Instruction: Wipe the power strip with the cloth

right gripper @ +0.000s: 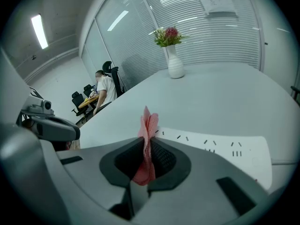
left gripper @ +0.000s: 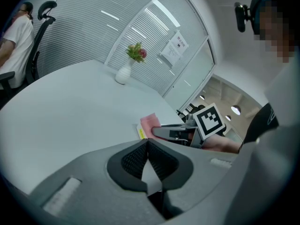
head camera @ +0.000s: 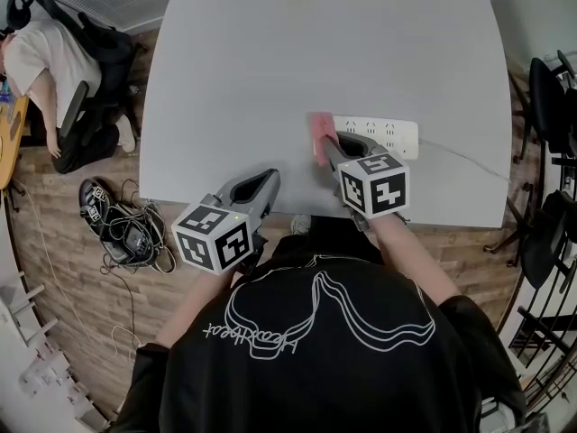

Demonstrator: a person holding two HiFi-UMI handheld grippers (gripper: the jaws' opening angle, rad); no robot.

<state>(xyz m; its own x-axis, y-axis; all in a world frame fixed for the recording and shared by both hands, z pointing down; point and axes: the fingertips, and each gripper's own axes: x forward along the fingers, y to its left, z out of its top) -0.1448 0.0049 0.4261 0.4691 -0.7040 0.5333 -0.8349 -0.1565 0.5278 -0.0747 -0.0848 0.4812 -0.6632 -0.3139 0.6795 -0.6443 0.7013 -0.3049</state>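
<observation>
Table (head camera: 270, 79) edge: left gripper (head camera: 269, 179) closed; right gripper (head camera: 328, 144) clamps cloth (head camera: 319, 130) at power strip (head camera: 383, 136) end.

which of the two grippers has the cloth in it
The right gripper: its jaws are shut on the pink cloth at the power strip. The left gripper is shut on nothing.

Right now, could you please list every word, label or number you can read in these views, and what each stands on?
Nothing can be read with certainty.
Black shirt: white cursive script, upside down, not legible.
Paper notice on the glass wall: print too small.
Yellow label at the end of the power strip: too small.
</observation>
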